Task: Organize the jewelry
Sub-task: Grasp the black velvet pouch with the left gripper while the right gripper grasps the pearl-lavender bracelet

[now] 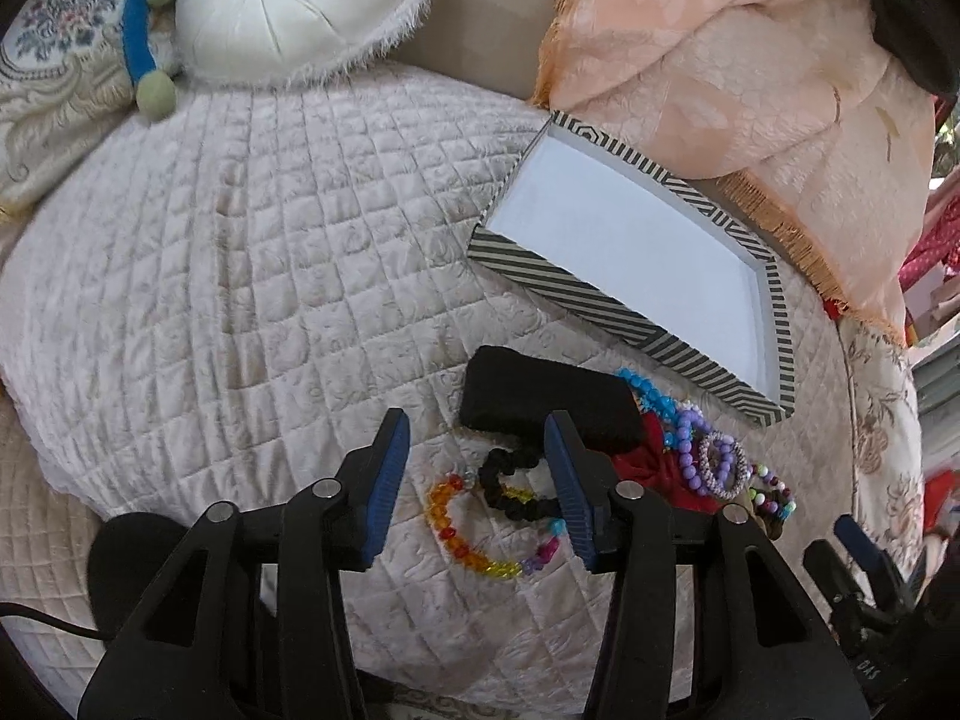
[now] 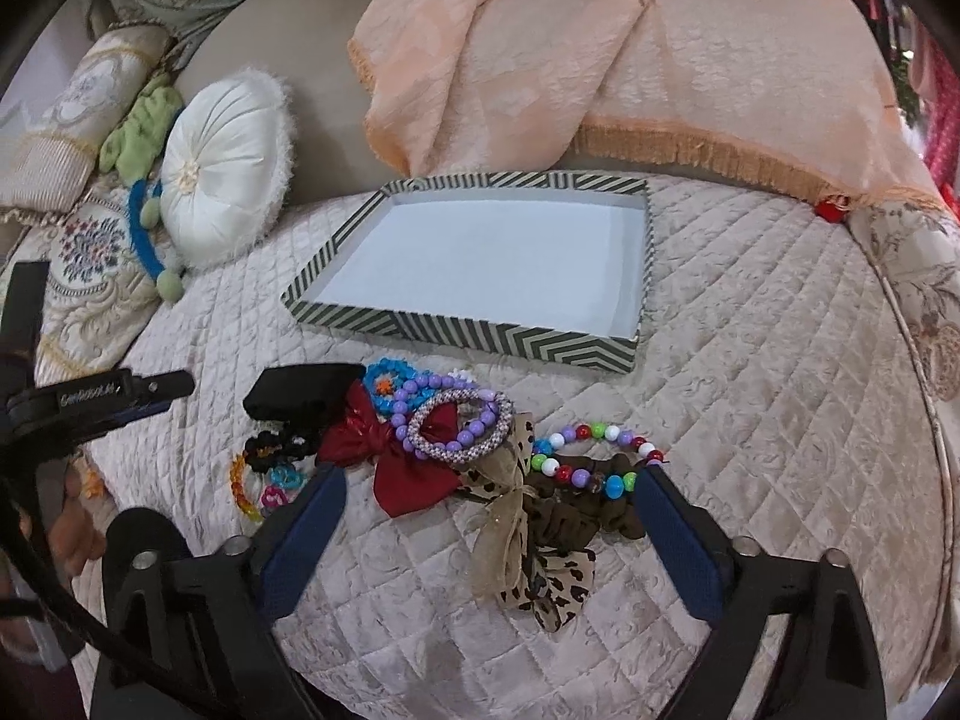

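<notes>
- Left wrist view: the left gripper (image 1: 477, 480) is hanging over the quilted bedcover (image 1: 240, 276) with its blue pads standing apart and nothing pressed between them.
- Lying between those pads are the rainbow bead bracelet (image 1: 474, 546) and, at its 12 o'clock, a black bead bracelet (image 1: 510, 483) overlapping it.
- A black pad (image 1: 540, 402) is sitting at 12 o'clock from the bracelets, partly behind the right-hand finger.
- At 3 o'clock from the pad, the purple bead bracelet (image 1: 690, 450) and a speckled rope bangle (image 1: 723, 462) are piling up over a red bow (image 1: 654, 468).
- The striped tray (image 1: 564, 282) is lying at 1 o'clock from the heap, white inside, nothing in it.
- A round white cushion (image 1: 300, 0) is resting at 11 o'clock, far off.
- Right wrist view: the right gripper (image 2: 492, 516) is poised with jaws spread wide, gripping nothing.
- Between its fingers a leopard-print ribbon bow (image 2: 528, 546) is lying, with a multicolour bead bracelet (image 2: 600, 450) and a brown scrunchie (image 2: 576, 510) toward the right finger.
- The red bow (image 2: 390, 456) is sitting at 11 o'clock from the ribbon.
- The tray (image 2: 456, 330) is at 12 o'clock beyond the jewelry, apart from it.
- The left gripper (image 2: 144, 396) is coming in at 9 o'clock.
</notes>
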Available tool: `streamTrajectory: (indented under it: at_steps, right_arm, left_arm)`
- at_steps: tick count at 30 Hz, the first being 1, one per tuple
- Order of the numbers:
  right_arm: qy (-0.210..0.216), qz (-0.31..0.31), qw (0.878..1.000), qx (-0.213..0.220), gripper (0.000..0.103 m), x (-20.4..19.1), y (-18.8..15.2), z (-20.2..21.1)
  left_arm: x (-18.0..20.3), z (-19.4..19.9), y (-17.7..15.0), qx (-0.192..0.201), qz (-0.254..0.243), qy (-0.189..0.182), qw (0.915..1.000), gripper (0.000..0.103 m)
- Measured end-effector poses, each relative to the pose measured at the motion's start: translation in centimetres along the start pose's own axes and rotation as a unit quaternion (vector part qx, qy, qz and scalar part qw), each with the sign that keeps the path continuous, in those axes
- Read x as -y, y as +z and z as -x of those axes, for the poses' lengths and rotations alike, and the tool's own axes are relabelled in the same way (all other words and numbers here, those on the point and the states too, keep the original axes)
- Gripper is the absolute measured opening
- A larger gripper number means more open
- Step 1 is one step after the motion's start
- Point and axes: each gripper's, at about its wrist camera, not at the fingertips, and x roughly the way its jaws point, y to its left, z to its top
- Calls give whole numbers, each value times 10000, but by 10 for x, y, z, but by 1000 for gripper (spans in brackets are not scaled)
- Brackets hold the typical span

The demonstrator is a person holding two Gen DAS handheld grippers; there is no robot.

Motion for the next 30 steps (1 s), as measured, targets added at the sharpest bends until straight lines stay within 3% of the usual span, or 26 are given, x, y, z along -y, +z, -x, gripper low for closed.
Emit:
streamTrajectory:
  at_steps: [5, 11, 16, 19, 26, 28, 30]
  right_arm:
    - [174, 245, 9994, -191, 60, 5, 13, -19]
    - [417, 167, 9974, -571, 46, 23, 30, -52]
    - [607, 247, 9951, -740, 43, 24, 36, -74]
    - [673, 340, 9934, -863, 41, 23, 35, -86]
    - [891, 172, 9915, -936, 16, 30, 29, -100]
    - [869, 232, 9918, -904, 13, 29, 27, -97]
    - [898, 255, 9920, -854, 11, 28, 26, -93]
  left_arm:
    - [0, -21, 7, -266, 47, -112, 9996, 49]
    - [-3, -43, 14, -461, 45, -93, 9989, 50]
    - [-3, -63, 21, -590, 65, -128, 9982, 51]
    - [0, -74, 22, -706, 29, -207, 9973, 59]
    - [6, -93, 24, -864, -38, -173, 9961, 59]
    - [7, -95, 24, -800, -35, -300, 9963, 57]
    - [10, -95, 23, -773, -145, -350, 9963, 29]
